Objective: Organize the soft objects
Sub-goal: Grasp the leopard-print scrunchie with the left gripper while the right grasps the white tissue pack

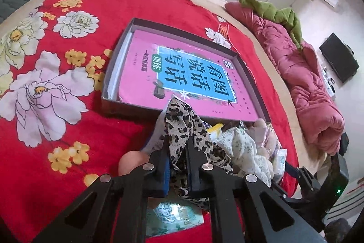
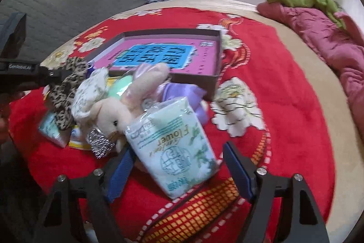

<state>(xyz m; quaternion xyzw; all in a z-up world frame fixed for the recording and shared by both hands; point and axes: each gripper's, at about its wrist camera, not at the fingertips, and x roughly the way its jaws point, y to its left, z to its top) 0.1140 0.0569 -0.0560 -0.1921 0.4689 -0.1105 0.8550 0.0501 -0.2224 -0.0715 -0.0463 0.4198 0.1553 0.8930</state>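
The left tool has its jaws pressed together on a leopard-print cloth, which bunches up between the blue pads in the lower middle of the left wrist view; directly beyond it, toward the upper middle of that frame, lies the shallow open box with the pink workbook inside, its near wall just past the cloth. The right tool stands spread wide around a tissue pack printed with green leaves, the pack leaning tilted in the lower middle of the right wrist view, its long axis running up and to the left between the pads, neither pad clearly pressing it. Just to its left sits a cream plush rabbit, touching the pack. All of it rests on the red floral blanket of the bed. I judge the box lies straight ahead of both tools, nearer the left one.
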